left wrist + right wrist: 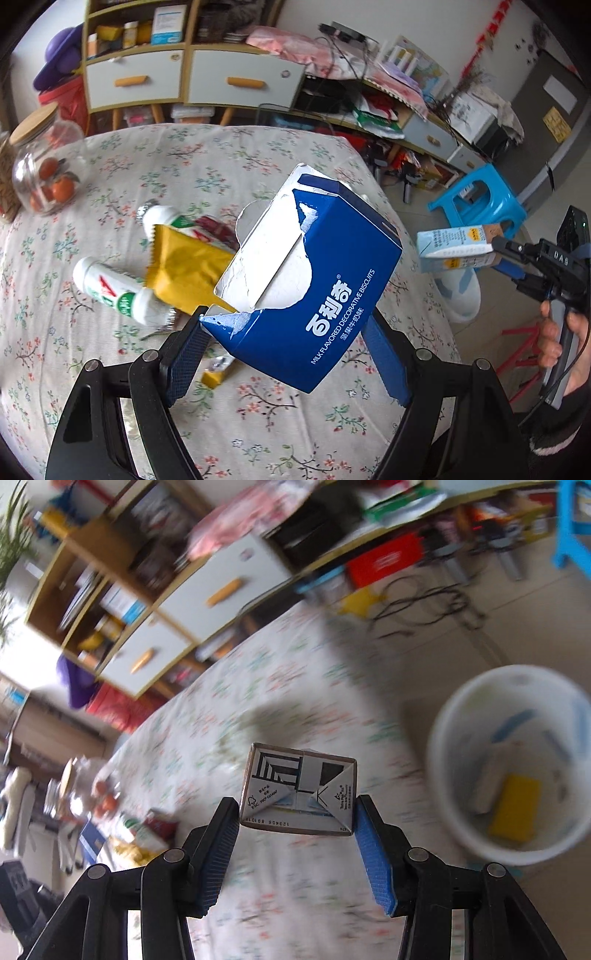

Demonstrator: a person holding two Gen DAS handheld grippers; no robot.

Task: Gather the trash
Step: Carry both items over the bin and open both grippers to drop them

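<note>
Fingers of left gripper clamp torn blue biscuit box above worktop, right gripper pinches milk carton sides near bin; both probably light, crushable card.

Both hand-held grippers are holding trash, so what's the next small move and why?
Probably carry the right hand-held gripper on over the white bin and release: its drink carton is clamped, and the bin stands open on the floor beside the table.
</note>
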